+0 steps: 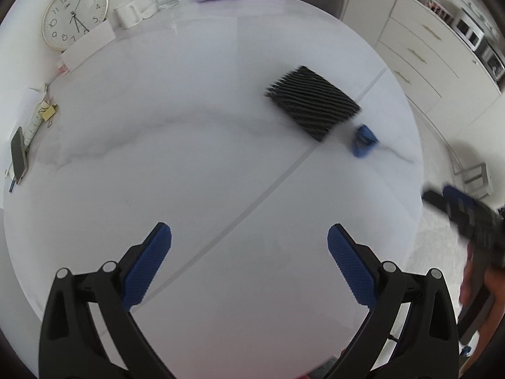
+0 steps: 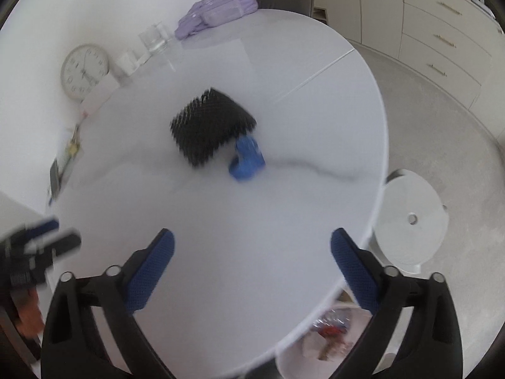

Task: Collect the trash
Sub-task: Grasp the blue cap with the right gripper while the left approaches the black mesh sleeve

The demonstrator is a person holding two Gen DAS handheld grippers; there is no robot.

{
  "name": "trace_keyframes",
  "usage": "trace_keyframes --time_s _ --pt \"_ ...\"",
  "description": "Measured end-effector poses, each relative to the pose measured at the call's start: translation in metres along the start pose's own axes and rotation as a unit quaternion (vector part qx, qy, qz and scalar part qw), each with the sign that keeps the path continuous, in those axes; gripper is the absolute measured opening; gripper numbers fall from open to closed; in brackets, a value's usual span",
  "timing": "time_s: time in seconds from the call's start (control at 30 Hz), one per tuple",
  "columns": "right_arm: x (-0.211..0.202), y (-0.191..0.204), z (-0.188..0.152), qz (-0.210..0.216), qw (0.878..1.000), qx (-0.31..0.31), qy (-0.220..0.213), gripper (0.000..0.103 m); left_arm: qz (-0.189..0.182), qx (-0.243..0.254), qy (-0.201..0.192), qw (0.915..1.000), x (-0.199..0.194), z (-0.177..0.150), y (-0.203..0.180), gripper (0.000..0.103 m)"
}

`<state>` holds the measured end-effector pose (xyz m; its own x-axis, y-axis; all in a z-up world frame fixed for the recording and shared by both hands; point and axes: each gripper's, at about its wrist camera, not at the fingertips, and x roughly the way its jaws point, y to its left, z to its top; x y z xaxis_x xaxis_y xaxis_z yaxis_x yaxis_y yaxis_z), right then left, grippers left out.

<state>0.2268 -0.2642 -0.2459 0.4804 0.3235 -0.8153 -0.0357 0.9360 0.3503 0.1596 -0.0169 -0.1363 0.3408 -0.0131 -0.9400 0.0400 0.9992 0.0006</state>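
Below, a white marble table [image 1: 205, 164] near pale drawers [image 1: 419, 53]. A black mesh block [image 2: 211, 126] touches blue trash [image 2: 247, 158]. My left tongs [image 1: 249, 240] and right tongs [image 2: 252, 246] gape, empty.

home dining area | table [image 1: 221, 63] | clock [image 1: 75, 15] | drawers [image 1: 419, 50]

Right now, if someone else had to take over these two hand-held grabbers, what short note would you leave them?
Left gripper: fingers wide open, empty, over the white round table.
Right gripper: open, empty, near the table's edge.
Still on the table: black ribbed square piece and crumpled blue scrap, close beside each other.
A white bin with trash in it sits below the table edge.
Left: pick up both pieces and bin them.
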Motion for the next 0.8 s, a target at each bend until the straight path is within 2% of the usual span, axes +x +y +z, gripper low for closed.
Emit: trace_keyframes --time_s 0.07,0.2,0.23,0.3,0.33,0.37,0.6,0.67,0.7,0.73,0.77,0.8 --pt "0.027 -0.002 0.023 -0.004 1.000 0.023 0.010 0.075 0.002 0.003 0.005 1.0000 0.011 0.007 0.009 0.095" --pt "0.079 0.001 0.055 -0.026 0.998 0.050 0.032 0.062 -0.014 -0.006 0.026 0.9995 0.037 0.024 0.021 0.095" --pt "0.088 0.001 0.058 -0.035 0.997 0.048 0.040 0.055 -0.019 -0.010 0.030 0.9993 0.040 0.026 0.022 0.095" --pt "0.103 0.002 0.061 -0.046 0.996 0.049 0.056 0.037 -0.028 -0.015 0.035 0.9989 0.048 0.032 0.025 0.095" --pt "0.106 0.002 0.061 -0.045 0.996 0.051 0.062 0.021 -0.030 -0.015 0.037 0.9988 0.050 0.035 0.024 0.095" --pt "0.108 0.003 0.061 -0.049 0.996 0.049 0.063 0.013 -0.032 -0.014 0.039 0.9987 0.052 0.038 0.023 0.095" --pt "0.098 -0.001 0.054 -0.034 0.996 0.042 0.069 0.012 -0.060 0.018 0.028 0.9976 0.061 0.063 -0.001 0.095" --pt "0.091 -0.002 0.051 -0.030 0.996 0.041 0.068 0.012 -0.064 0.062 0.008 0.9960 0.063 0.071 -0.013 0.095" --pt "0.085 -0.005 0.049 -0.026 0.996 0.043 0.068 0.012 -0.062 0.102 -0.005 0.9928 0.065 0.075 -0.021 0.095" --pt "0.083 -0.004 0.048 -0.025 0.997 0.044 0.067 0.012 -0.065 0.137 -0.015 0.9884 0.066 0.079 -0.027 0.095" --pt "0.079 -0.005 0.047 -0.022 0.997 0.044 0.065 0.013 -0.067 0.196 -0.029 0.9778 0.070 0.086 -0.036 0.095" --pt "0.073 -0.006 0.044 -0.020 0.997 0.044 0.064 0.013 -0.064 0.227 -0.035 0.9712 0.072 0.091 -0.041 0.095"
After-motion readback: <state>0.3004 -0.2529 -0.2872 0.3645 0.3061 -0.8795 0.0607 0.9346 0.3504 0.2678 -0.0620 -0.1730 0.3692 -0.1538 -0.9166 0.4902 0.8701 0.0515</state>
